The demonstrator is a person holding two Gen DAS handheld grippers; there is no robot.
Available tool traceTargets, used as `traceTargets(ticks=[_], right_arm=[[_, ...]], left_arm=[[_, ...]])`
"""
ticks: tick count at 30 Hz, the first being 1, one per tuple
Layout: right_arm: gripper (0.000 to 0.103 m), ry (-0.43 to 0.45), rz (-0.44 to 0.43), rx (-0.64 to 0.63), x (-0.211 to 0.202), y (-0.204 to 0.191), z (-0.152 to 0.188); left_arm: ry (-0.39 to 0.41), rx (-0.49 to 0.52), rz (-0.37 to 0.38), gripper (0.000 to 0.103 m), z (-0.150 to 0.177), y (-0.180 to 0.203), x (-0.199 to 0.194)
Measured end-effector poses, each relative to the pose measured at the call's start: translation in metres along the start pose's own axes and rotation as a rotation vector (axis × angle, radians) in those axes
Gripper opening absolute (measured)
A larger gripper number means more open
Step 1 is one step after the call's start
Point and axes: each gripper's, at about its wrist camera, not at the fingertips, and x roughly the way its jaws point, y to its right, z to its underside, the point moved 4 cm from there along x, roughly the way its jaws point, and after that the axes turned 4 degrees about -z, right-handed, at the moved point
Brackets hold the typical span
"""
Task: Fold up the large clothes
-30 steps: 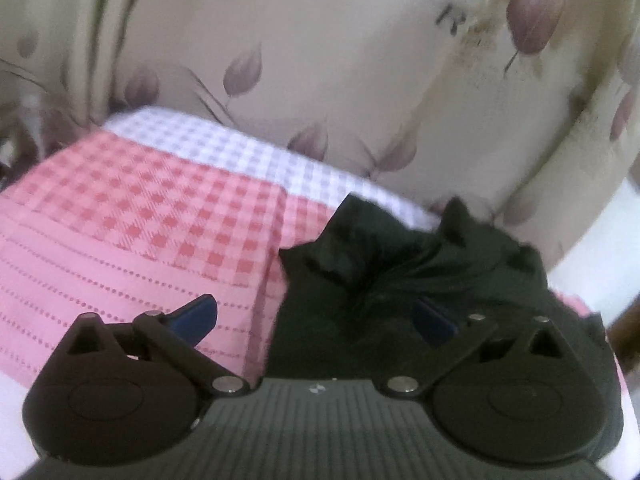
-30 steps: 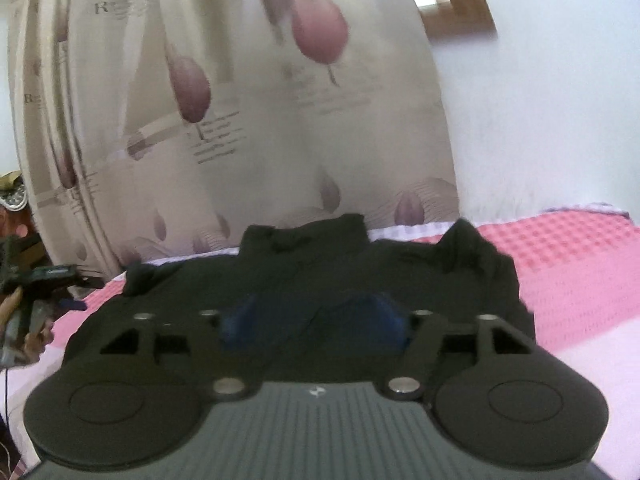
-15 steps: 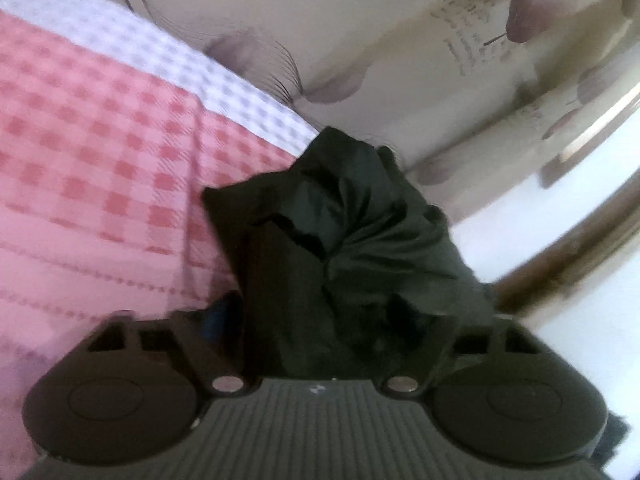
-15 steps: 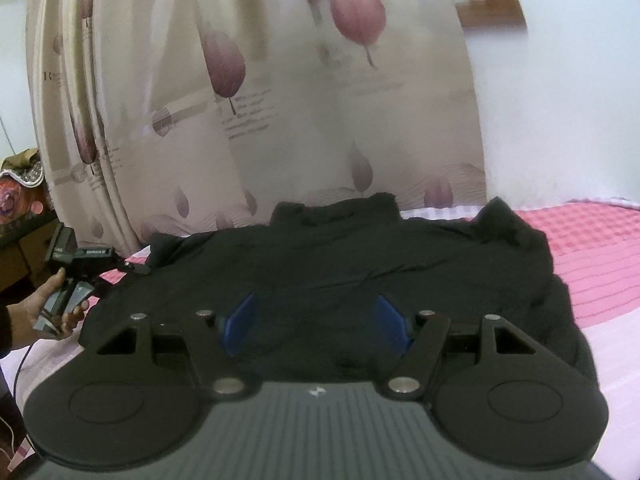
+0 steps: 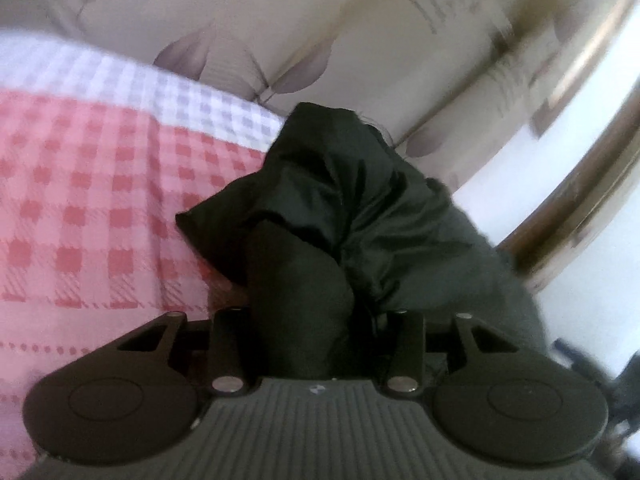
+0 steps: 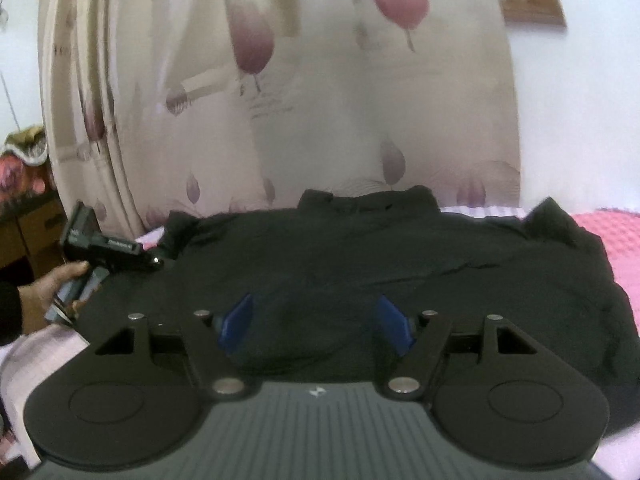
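Note:
A large black garment [image 6: 400,256] lies spread across a pink checked bed cover [image 5: 80,220]. In the left wrist view one bunched end of the garment [image 5: 360,200] rises in a heap. My left gripper [image 5: 312,312] is closing, and a thick fold of the cloth fills the gap between its jaws and hides the pads. The right wrist view shows that same left gripper [image 6: 158,260], held in a hand [image 6: 60,284], at the garment's left edge. My right gripper [image 6: 316,328] hovers open over the garment's near edge, blue pads [image 6: 236,324] apart and holding nothing.
A cream curtain with purple leaf prints [image 6: 320,120] hangs right behind the bed. A wooden window frame [image 5: 580,184] and a white wall lie to the right. A wooden cabinet [image 6: 24,232] stands left of the bed.
My left gripper dropped and tilted down onto the garment's end, and its wide jaws narrowed around a fold. My right gripper came closer to the garment, still open.

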Motion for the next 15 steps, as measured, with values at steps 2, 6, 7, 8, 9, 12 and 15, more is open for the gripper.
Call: traceTargets(ticks=[2,6,7,8,9,12,15], right_arm=[[0.069,0.004,0.010,0.005,0.008,-0.005,0.001],[0.069,0.010,0.009,-0.002,0.017,-0.017,-0.002],[0.069,0.005,0.010,-0.013,0.019,-0.020,-0.002],[0.069,-0.002,0.012,-0.027,0.021,-0.024,-0.002],[0.069,-0.008,0.015,-0.038,0.023,-0.027,-0.002],[0.069,-0.022,0.020,-0.044,0.026,-0.030,-0.002],[0.069,-0.021,0.034,-0.045,0.027,-0.031,-0.004]], left_arm=[[0.022,0.052,-0.048,0.046,0.002,0.009,0.000],[0.040,0.102,-0.095,0.047,0.004,0.016,-0.001],[0.043,0.111,-0.103,0.047,0.004,0.018,-0.001],[0.046,0.118,-0.110,0.047,0.005,0.018,-0.001],[0.050,0.126,-0.116,0.047,0.006,0.019,-0.001],[0.058,0.148,-0.133,0.048,0.007,0.022,-0.001],[0.061,0.159,-0.144,0.048,0.008,0.024,-0.002]])
